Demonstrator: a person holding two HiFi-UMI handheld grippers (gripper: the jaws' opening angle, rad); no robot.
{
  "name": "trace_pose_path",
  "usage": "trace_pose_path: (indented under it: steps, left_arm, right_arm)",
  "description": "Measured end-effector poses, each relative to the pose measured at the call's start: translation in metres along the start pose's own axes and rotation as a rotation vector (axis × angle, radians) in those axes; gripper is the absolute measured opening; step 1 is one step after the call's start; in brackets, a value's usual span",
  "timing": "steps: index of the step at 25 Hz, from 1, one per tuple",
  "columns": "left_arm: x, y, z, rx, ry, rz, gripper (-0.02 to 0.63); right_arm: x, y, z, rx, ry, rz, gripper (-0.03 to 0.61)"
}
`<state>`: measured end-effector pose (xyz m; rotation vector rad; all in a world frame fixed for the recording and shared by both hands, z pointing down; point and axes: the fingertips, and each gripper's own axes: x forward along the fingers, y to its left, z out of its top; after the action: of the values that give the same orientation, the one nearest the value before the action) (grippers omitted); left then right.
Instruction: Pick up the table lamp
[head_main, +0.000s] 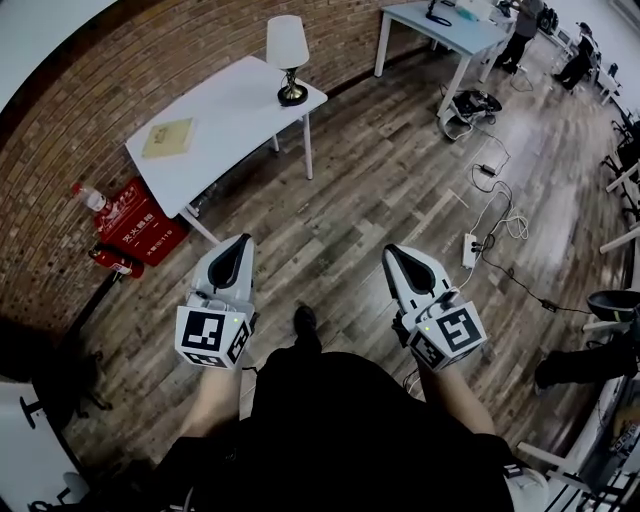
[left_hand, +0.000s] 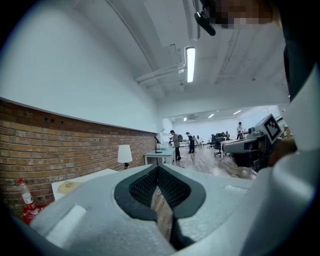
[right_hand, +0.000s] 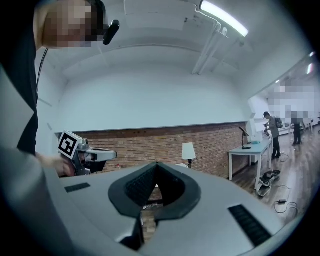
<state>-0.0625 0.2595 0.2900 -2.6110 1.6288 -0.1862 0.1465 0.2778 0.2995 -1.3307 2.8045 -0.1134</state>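
Observation:
The table lamp (head_main: 287, 60), with a white shade on a dark base, stands at the right end of a white table (head_main: 225, 110) against the brick wall. It shows small and far off in the left gripper view (left_hand: 124, 155) and in the right gripper view (right_hand: 188, 151). My left gripper (head_main: 245, 239) and right gripper (head_main: 389, 250) are held side by side over the wooden floor, well short of the table and pointing toward it. Both have their jaws together with nothing between them (left_hand: 158, 167) (right_hand: 157, 164).
A yellowish pad (head_main: 168, 138) lies on the lamp's table. A red fire-extinguisher box (head_main: 140, 228) sits on the floor at the wall, left of the table. A power strip with cables (head_main: 470, 250) lies to the right. A second white table (head_main: 440, 28) and people stand farther back.

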Motion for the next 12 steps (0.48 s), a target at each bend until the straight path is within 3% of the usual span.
trace_pose_path:
  steps: [12]
  left_arm:
    - [0.106,0.122,0.005,0.009,-0.018,-0.08,0.008]
  right_arm:
    - [0.158,-0.045,0.019,0.025,0.001,-0.059,0.012]
